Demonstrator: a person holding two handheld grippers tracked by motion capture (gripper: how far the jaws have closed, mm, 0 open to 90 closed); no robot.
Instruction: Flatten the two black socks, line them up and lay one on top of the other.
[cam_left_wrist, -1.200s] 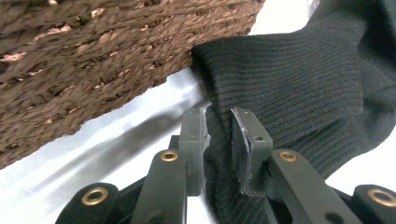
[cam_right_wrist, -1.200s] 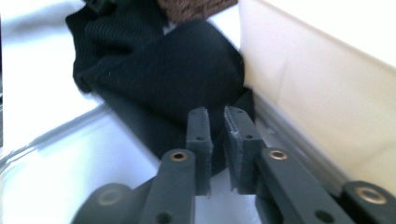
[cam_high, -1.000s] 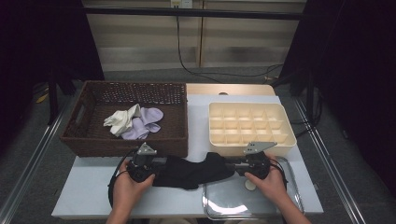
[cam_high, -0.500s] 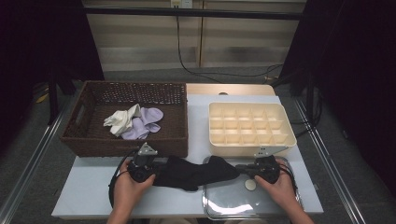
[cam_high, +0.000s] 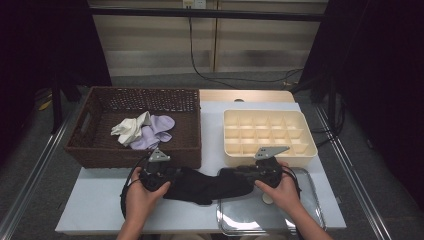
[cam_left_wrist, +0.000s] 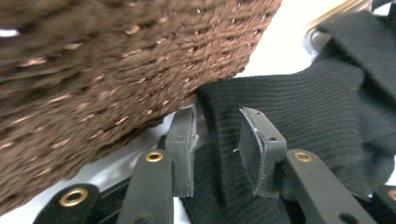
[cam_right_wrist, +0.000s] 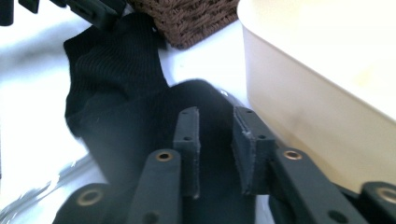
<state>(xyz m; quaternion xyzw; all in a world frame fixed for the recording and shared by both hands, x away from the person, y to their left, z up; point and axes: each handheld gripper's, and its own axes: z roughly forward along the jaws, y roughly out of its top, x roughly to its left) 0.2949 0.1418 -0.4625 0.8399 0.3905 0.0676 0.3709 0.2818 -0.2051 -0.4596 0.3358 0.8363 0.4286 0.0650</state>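
A black sock (cam_high: 205, 185) lies stretched along the table's front, between my two grippers. My left gripper (cam_high: 172, 177) holds its cuff end just in front of the wicker basket (cam_high: 125, 155). In the left gripper view the ribbed black sock (cam_left_wrist: 317, 107) fills the narrow gap of that gripper (cam_left_wrist: 217, 149). My right gripper (cam_high: 245, 175) is at the sock's other end, over the metal tray's (cam_high: 300, 220) left edge. In the right gripper view its jaws (cam_right_wrist: 215, 149) stand close together over the dark sock (cam_right_wrist: 116, 79).
The basket holds a white sock (cam_high: 131, 128) and a lavender sock (cam_high: 157, 127). A cream compartment tray (cam_high: 310, 150) stands behind my right gripper, and its wall (cam_right_wrist: 317, 93) is close on that gripper's right. The basket's wall (cam_left_wrist: 93, 70) is close to the left jaws.
My right gripper pulled to the right, drawing the sock out, then came back left, so the sock is now slacker. The left gripper has barely moved.
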